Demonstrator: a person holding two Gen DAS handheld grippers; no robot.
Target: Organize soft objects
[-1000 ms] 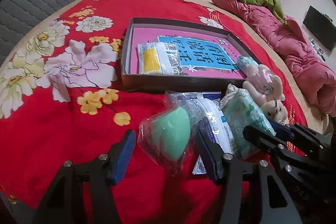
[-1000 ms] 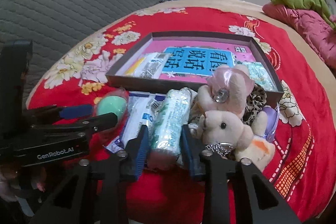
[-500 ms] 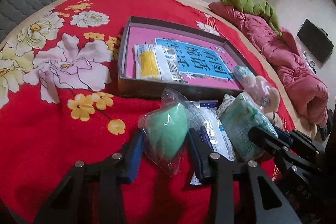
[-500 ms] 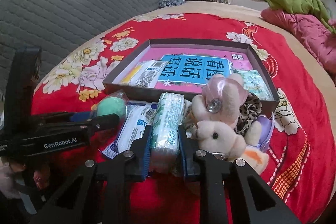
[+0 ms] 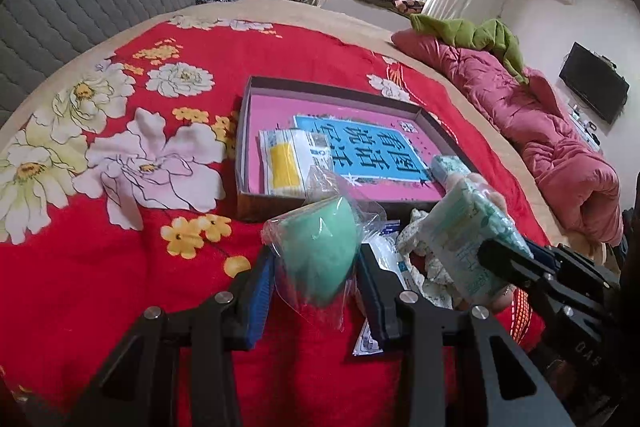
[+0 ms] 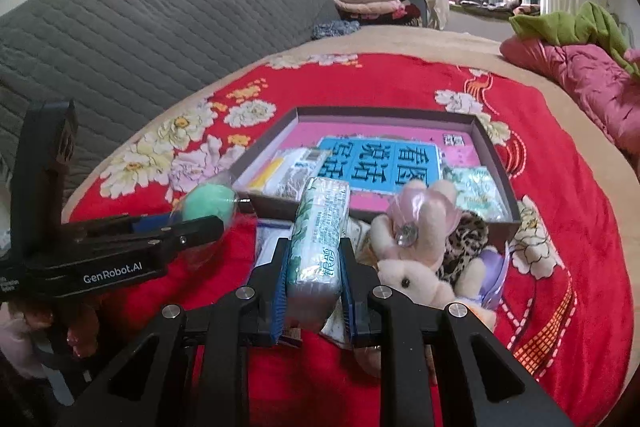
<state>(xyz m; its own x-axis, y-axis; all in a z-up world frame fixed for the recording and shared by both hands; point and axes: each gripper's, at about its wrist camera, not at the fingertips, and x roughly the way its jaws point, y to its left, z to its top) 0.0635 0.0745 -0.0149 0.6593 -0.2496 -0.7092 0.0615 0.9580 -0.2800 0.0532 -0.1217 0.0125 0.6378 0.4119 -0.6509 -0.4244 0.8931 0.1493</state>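
My left gripper (image 5: 316, 287) is shut on a green sponge in a clear bag (image 5: 318, 251) and holds it above the red bedspread. It also shows in the right wrist view (image 6: 208, 203). My right gripper (image 6: 314, 291) is shut on a green-white tissue pack (image 6: 318, 227), lifted off the bed; the pack shows in the left wrist view (image 5: 466, 235). A shallow box (image 5: 244, 131) with a pink and blue floor lies ahead, holding a yellow-white packet (image 5: 288, 163) and another tissue pack (image 6: 476, 191). Pink plush toys (image 6: 416, 247) lie before the box.
A flat white-blue packet (image 5: 384, 259) and a leopard-print item (image 6: 468, 239) lie on the bedspread near the toys. A pink quilt (image 5: 560, 139) lies along the right of the bed. A grey padded headboard (image 6: 140, 27) is at the left.
Both grippers closed on their objects and lifted them: the left on the bagged sponge, the right on the tissue pack. Both have risen off the bedspread.
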